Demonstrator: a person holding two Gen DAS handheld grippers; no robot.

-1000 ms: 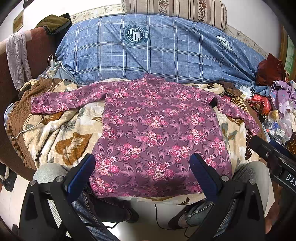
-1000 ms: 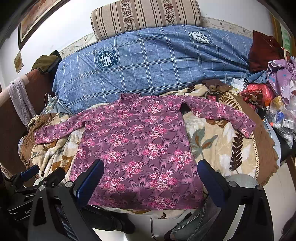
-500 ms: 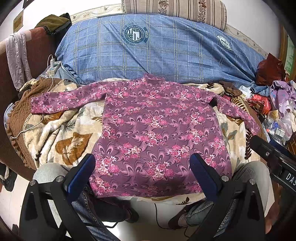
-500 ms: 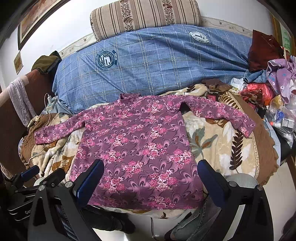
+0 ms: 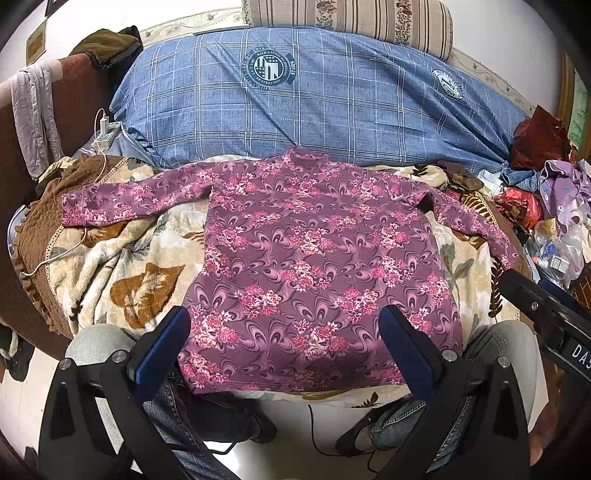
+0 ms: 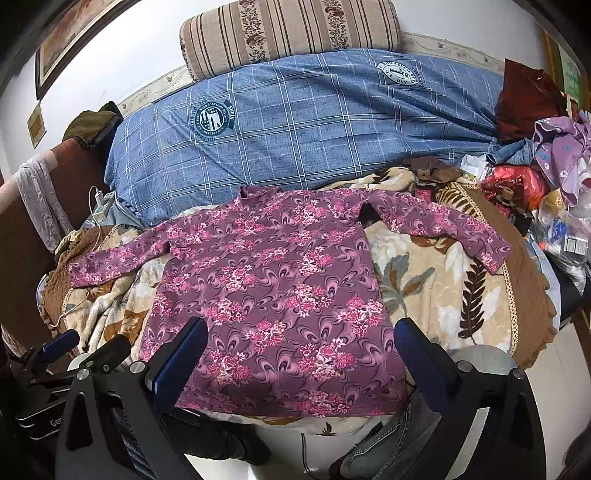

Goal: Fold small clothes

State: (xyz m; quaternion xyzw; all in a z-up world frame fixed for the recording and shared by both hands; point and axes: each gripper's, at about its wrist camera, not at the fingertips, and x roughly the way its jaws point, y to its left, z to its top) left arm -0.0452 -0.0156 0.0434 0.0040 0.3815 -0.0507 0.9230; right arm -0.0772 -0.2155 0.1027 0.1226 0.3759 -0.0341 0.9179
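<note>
Left claw (image 5: pixel 284 345): fingers spread wide, nothing between them, hovering over the hem at the near bed edge. Right claw (image 6: pixel 301 356): same, spread wide and empty, above the hem, not touching cloth. Left claw also shows at the lower left of the right wrist view, right claw at the right edge of the left wrist view.

Below both claws: person's knees in jeans (image 5: pixel 498 343), shoes on the pale floor.

Purple floral long-sleeve top (image 5: pixel 317 266) lies flat and face-up on the leaf-print blanket (image 5: pixel 122 273), hem towards the person, collar towards the far side, both sleeves stretched out sideways. Unfolded. Right sleeve cuff (image 6: pixel 487 254) reaches the brown blanket border.

White charger cable (image 5: pixel 55 254) runs across the blanket's left side to a plug near the headboard.

Right of the top: clutter pile (image 6: pixel 546 177) of clothes and plastic bags.

Behind the collar: blue plaid duvet (image 6: pixel 317 122) bunched along the wall, striped bolster (image 6: pixel 288 31) on top of it.
</note>
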